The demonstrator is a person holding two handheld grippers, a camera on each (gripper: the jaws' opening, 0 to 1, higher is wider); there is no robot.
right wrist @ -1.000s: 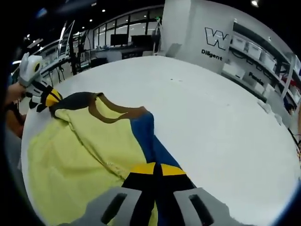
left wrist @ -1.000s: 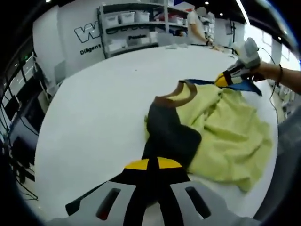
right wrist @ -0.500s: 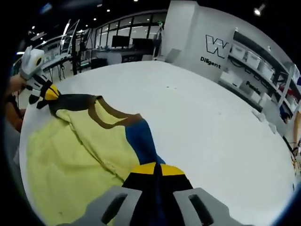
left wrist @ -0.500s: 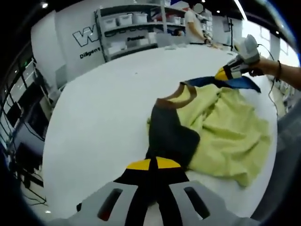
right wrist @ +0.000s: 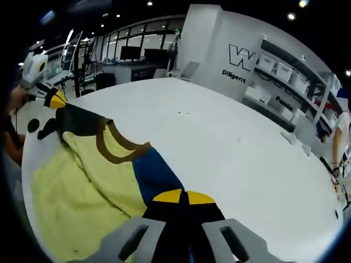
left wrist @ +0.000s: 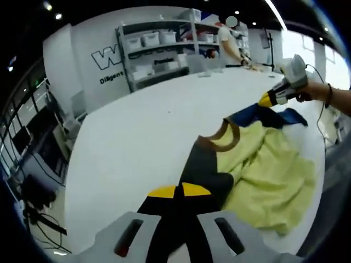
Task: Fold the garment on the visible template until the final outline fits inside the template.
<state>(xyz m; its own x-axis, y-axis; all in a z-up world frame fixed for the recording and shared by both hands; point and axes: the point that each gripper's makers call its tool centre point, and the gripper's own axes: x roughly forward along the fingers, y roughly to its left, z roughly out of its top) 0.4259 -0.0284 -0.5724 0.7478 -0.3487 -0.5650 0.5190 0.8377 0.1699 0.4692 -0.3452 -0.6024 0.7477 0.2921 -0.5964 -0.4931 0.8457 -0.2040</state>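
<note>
White tabletop [left wrist: 137,142], wide and rounded, set in a bright workshop. Behind it, grey shelving [left wrist: 159,46] stacked with pale bins and a wall [right wrist: 241,52] bearing a large "W" logo.

Left gripper view: left gripper [left wrist: 175,192] rising from the bottom edge, yellow-tipped jaws pressed together, pinching the dark sleeve [left wrist: 200,170] of the garment [left wrist: 269,170]. Beyond the jaws, sleeve widening into a brown-trimmed neckline [left wrist: 225,134], then rumpled pale yellow-green cloth spreading to the right across the table. Farther off at upper right, right gripper [left wrist: 267,100] clamped on the blue sleeve [left wrist: 258,112], held in a person's hand [left wrist: 310,90] with a dark wristband. Another person standing in the far background near the shelving [left wrist: 227,35].

Right gripper view: right gripper jaws closed tight at the bottom edge, gripping the blue sleeve, which runs up and left from the tips. Past it, brown neckline, yellow-green body bunched in folds toward the left edge, and dark sleeve stretched to the left gripper's yellow tip at upper left. Garment lifted slightly along the shoulder line between the two grippers, lower part resting crumpled on the table. Template outline not discernible on the white surface.
</note>
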